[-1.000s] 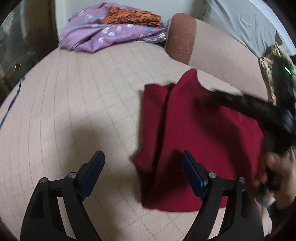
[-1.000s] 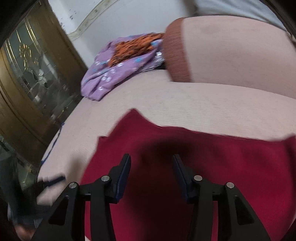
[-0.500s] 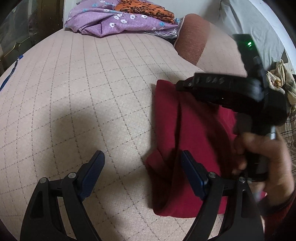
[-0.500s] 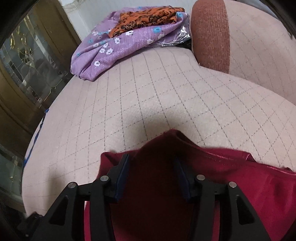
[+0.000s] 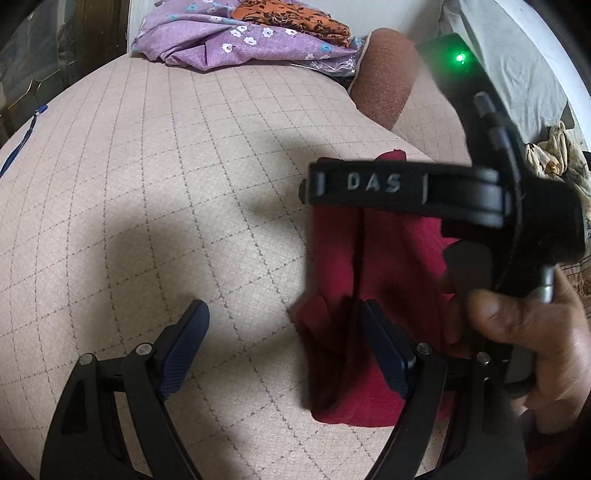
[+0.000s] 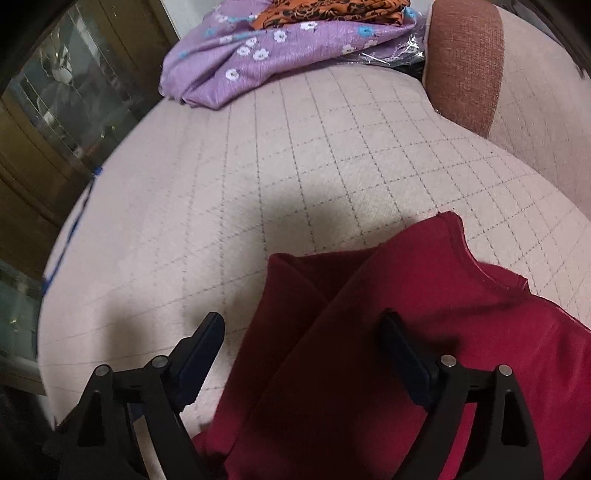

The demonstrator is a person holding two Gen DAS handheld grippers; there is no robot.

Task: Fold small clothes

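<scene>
A dark red garment (image 5: 343, 280) lies folded lengthwise on the beige quilted bed, also in the right wrist view (image 6: 388, 332). My left gripper (image 5: 284, 343) is open and empty, low over the bed at the garment's left edge, its right finger over the cloth. My right gripper (image 6: 301, 354) is open and empty above the garment's folded left side. In the left wrist view the right gripper's black body (image 5: 461, 192) and the hand holding it hover over the garment and hide its right part.
A purple flowered cloth (image 6: 266, 55) with an orange patterned cloth (image 6: 332, 11) on it lies at the bed's far end. A rust and beige bolster (image 6: 469, 62) runs along the right. A wooden glass-fronted cabinet (image 6: 44, 122) stands left of the bed.
My right gripper opened wider and shifted left over the garment's folded edge. In the left wrist view, the right gripper's body rose and came nearer. The left gripper stayed open.
</scene>
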